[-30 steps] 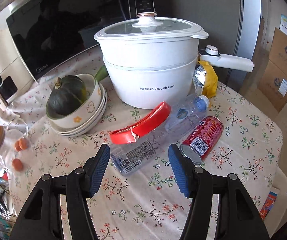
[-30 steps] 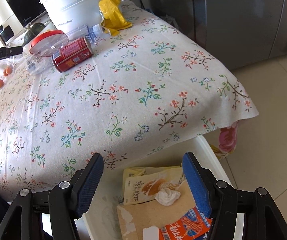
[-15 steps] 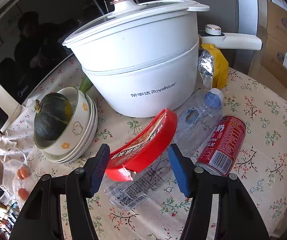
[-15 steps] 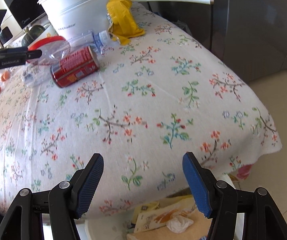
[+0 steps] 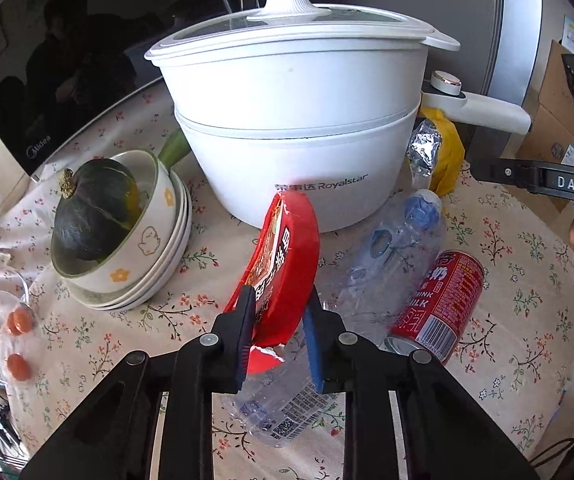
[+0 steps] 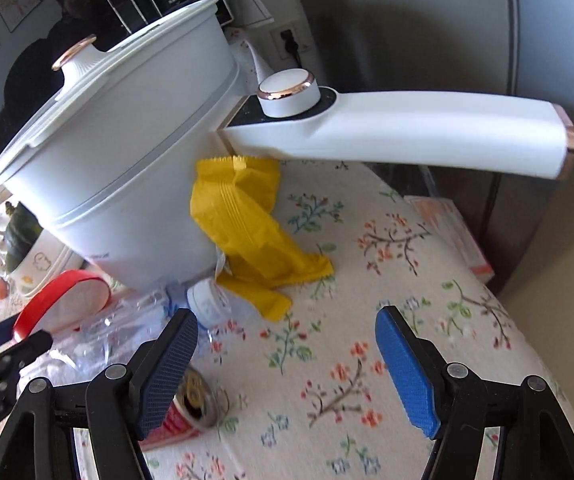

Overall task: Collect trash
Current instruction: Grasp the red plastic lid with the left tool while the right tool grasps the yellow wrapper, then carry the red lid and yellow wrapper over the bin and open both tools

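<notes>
Because the left gripper (image 5: 277, 338) pinches only the torn lower edge of the red lid (image 5: 283, 264), which stands tilted on its rim over the crushed plastic bottle (image 5: 351, 292), the grip looks thin, and the lid may tear further or pivot out between the pads once lifted. The bottle lies just under those fingers, touching the lid, so a careless lift could drag it or roll it into the red can (image 5: 439, 304) beside it. The white pot (image 5: 299, 132) sits close behind; a swing backward would knock it.

The right gripper (image 6: 287, 368) hangs spread wide and empty above the tablecloth (image 6: 387, 272), with the can (image 6: 183, 412) partly under its left finger and the yellow wrapper (image 6: 243, 216) ahead, tucked against the pot under its long handle (image 6: 427, 136). Reaching for the wrapper risks bumping that handle. Whether the can is touched I cannot tell, since the finger hides it.
</notes>
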Demonstrator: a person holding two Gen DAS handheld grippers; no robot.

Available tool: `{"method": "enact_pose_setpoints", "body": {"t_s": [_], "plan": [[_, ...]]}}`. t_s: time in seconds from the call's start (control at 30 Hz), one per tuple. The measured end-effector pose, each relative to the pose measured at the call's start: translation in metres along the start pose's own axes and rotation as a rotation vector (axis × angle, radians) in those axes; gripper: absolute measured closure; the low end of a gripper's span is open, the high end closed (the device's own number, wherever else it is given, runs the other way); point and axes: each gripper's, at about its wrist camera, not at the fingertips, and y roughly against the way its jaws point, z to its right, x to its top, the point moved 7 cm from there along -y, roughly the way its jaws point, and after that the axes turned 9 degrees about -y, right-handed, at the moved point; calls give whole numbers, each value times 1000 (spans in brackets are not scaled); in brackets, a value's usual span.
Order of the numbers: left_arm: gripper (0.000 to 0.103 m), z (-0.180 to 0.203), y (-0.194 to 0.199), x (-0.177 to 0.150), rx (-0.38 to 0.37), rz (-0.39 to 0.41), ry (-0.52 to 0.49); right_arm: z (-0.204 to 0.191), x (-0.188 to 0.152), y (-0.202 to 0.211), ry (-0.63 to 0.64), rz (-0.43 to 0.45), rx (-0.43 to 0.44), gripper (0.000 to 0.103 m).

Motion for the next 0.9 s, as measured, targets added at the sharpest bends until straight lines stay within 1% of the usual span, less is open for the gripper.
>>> {"method": "enact_pose_setpoints", "body": {"t_s": [0.07, 0.13, 0.23, 0.37, 0.4, 0.43, 0.47, 0.53, 0.67, 0.73, 0.83, 0.9], "plan": [[85, -3, 3, 0, 0, 7, 15, -6, 11, -12, 8, 3, -20, 25], [87, -6, 5, 0, 7, 10, 25, -11, 21, -21, 9, 15, -34, 25], [87, -11, 5, -3, 7, 11, 45, -16, 32, -35, 15, 25, -59, 25], [88, -20, 10, -5, 34, 21, 70, -25, 39, -51, 51, 29, -97, 25], [88, -22, 13, -5, 44, 29, 73, -28, 40, -51, 68, 36, -100, 34], [88, -26, 15, -5, 54, 36, 76, -30, 40, -51, 83, 46, -105, 59], [88, -28, 17, -5, 61, 41, 80, -31, 39, -52, 90, 42, -114, 65], [88, -33, 22, -4, 82, 46, 89, -31, 34, -49, 78, 39, -101, 66], [88, -37, 37, -3, 125, 66, 83, -28, 24, -29, 114, 76, -99, 69], [88, -37, 45, -4, 126, 80, 88, -24, 21, -15, 106, 96, -91, 70], [88, -37, 58, -7, 116, 98, 100, -16, 19, 3, 108, 120, -104, 70], [88, -34, 70, -8, 122, 117, 102, -9, 16, 14, 97, 125, -104, 70]]}}
